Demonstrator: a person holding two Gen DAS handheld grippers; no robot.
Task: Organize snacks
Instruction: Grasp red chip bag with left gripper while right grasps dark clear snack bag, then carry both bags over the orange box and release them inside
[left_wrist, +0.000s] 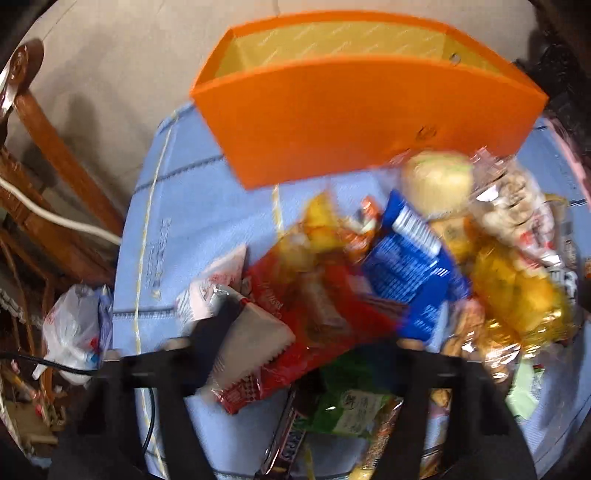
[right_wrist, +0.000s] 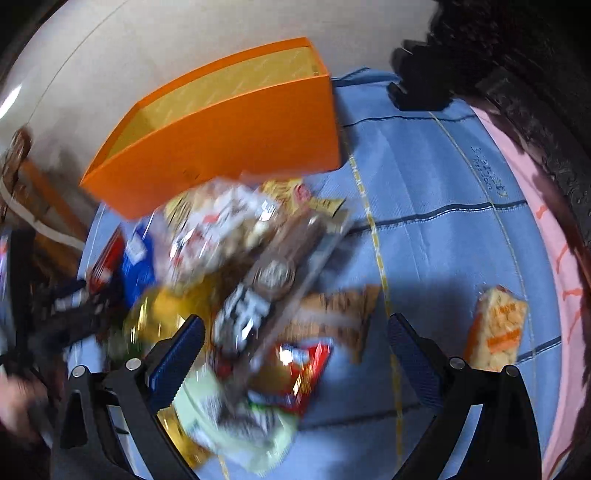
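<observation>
A blue padded cloth (left_wrist: 207, 229) is covering the worktop, with pale floor behind it. An orange box (left_wrist: 332, 122) is standing open at the far edge of the cloth, its yellow inside showing nothing in it. Just in front of the box a pile of snacks (left_wrist: 388, 266) is lying loose on the cloth: a red packet (left_wrist: 325, 317), a blue packet (left_wrist: 410, 277), yellow bags, a green packet. One orange cracker packet (right_wrist: 498, 328) is lying well apart from the box, alone. The left tongs (left_wrist: 306, 332) are reaching into the pile, over the red packet; whether they are pinching it I cannot tell. The right tongs (right_wrist: 295, 347) are hanging spread apart over the pile, gripping nothing.
</observation>
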